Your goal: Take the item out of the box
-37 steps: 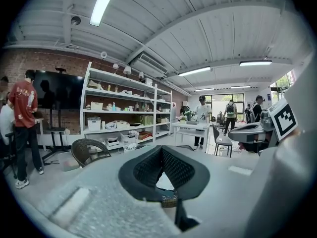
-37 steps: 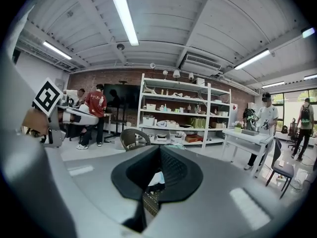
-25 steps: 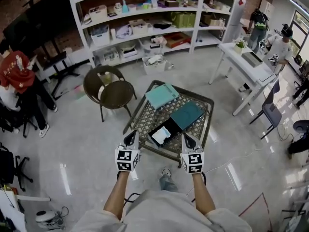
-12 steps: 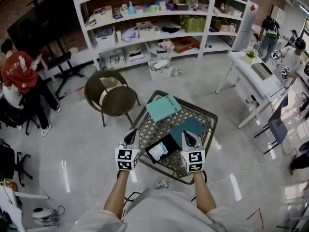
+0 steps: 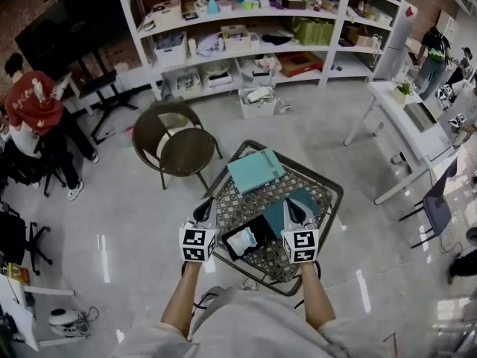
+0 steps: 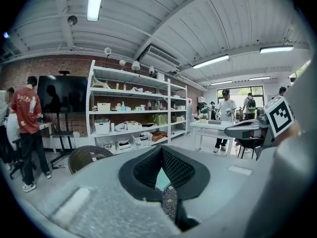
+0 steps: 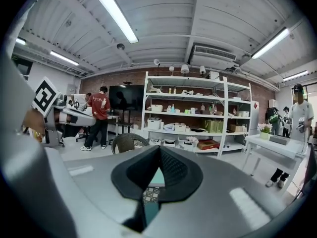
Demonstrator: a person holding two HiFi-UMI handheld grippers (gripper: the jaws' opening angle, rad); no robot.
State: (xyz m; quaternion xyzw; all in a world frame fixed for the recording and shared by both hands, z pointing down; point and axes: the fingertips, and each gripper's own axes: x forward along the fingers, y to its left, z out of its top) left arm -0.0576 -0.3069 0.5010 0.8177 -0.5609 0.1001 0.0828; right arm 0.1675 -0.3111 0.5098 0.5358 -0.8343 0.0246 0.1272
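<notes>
A black open box (image 5: 257, 228) with a white item (image 5: 242, 241) inside sits on the near part of the lattice-topped table (image 5: 330, 186). A dark teal lid (image 5: 277, 211) lies beside it, and a light teal box (image 5: 256, 170) lies at the far side. My left gripper (image 5: 203, 209) hovers at the box's left, over the table's near-left edge, shut and empty. My right gripper (image 5: 293, 208) hovers to the right of the box, over the dark lid, also shut and empty. In the left gripper view the jaws (image 6: 161, 155) meet, and in the right gripper view the jaws (image 7: 158, 155) do too.
A round wicker chair (image 5: 176, 144) stands left of the table. White shelving (image 5: 246, 51) full of boxes lines the back wall. A white desk (image 5: 414, 125) stands at the right with people near it. A person in a red shirt (image 5: 33, 103) stands at the left.
Both grippers have moved forward together toward the table. The black box, earlier ahead of them, now lies between them. Both stay shut.
</notes>
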